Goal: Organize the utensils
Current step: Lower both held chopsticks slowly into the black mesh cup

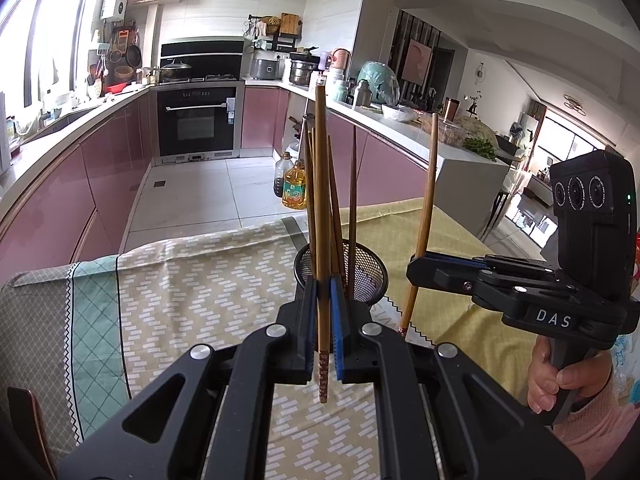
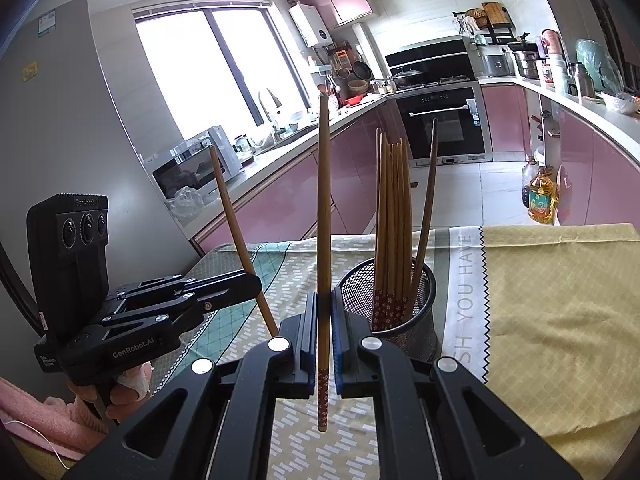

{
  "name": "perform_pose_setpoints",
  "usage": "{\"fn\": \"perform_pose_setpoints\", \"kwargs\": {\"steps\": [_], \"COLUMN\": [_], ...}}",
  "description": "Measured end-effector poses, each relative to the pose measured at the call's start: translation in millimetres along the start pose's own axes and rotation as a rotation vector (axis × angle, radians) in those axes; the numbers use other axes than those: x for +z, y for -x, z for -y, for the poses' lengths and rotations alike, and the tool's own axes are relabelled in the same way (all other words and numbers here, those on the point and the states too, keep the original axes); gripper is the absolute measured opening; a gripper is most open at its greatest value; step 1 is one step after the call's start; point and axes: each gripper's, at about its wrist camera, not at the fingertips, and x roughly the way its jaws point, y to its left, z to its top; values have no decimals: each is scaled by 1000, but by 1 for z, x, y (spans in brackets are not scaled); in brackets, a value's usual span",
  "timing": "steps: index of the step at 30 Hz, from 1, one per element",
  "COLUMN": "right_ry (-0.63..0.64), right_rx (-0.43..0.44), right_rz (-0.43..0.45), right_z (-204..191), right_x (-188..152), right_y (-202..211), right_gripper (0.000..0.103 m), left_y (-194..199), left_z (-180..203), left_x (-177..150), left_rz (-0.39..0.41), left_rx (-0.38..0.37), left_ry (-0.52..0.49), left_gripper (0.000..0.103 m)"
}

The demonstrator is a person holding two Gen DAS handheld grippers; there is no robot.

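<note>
A black mesh cup (image 1: 376,276) stands on the patterned tablecloth (image 1: 180,300) with several wooden chopsticks upright in it. My left gripper (image 1: 324,284) is shut on one wooden chopstick (image 1: 321,180), held upright just in front of the cup, its flowered end hanging below the jaws. To the right, my right gripper (image 1: 416,266) is shut on a second chopstick (image 1: 428,184), tilted slightly, beside the cup. In the right wrist view the right gripper (image 2: 325,296) grips its chopstick (image 2: 324,200) left of the cup (image 2: 424,312). The left gripper (image 2: 252,280) holds its chopstick (image 2: 236,232) further left.
A yellow cloth (image 2: 560,320) covers the table's right part. Beyond the table's far edge lie a tiled floor, oil bottles (image 1: 295,186) and pink kitchen cabinets (image 1: 100,184). A chair back (image 1: 24,412) shows at lower left. A person's hand (image 1: 560,380) holds the right gripper's handle.
</note>
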Motion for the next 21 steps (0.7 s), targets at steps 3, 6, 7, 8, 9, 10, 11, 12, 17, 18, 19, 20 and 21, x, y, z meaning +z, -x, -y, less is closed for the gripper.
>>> {"fn": "perform_pose_setpoints", "kwargs": {"steps": [3, 6, 7, 8, 9, 10, 11, 12, 17, 18, 19, 20, 21], "right_ry": [3, 5, 6, 8, 9, 11, 11, 14, 22, 22, 24, 26, 27], "right_rx": [-3, -3, -3, -3, -3, -4, -4, -4, -4, -3, -2, -3, -2], "right_rz": [7, 14, 15, 18, 19, 22, 23, 25, 35, 36, 38, 40, 42], "right_z": [0, 1, 2, 1, 2, 2, 2, 2, 1, 1, 0, 1, 0], "right_x": [2, 5, 6, 6, 7, 8, 9, 10, 13, 14, 14, 15, 16], "right_y": [1, 2, 2, 3, 3, 4, 4, 4, 7, 6, 7, 7, 8], "right_gripper": [6, 6, 6, 6, 6, 6, 6, 6, 6, 6, 6, 6, 6], "left_y": [0, 1, 0, 0, 0, 0, 0, 1, 2, 2, 2, 2, 3], "left_z": [0, 0, 0, 0, 1, 1, 1, 2, 5, 5, 6, 6, 6], "left_x": [2, 5, 6, 7, 8, 9, 10, 11, 14, 15, 15, 16, 17], "left_rz": [7, 15, 19, 21, 24, 26, 28, 30, 39, 41, 42, 44, 45], "left_rx": [-1, -2, -3, -3, -3, -4, -3, -4, -5, -5, -5, -6, -6], "left_ry": [-1, -2, -2, -3, -4, -4, -5, -6, -13, -14, -14, -15, -15], "left_gripper": [7, 7, 7, 7, 7, 7, 7, 7, 7, 7, 7, 7, 7]}}
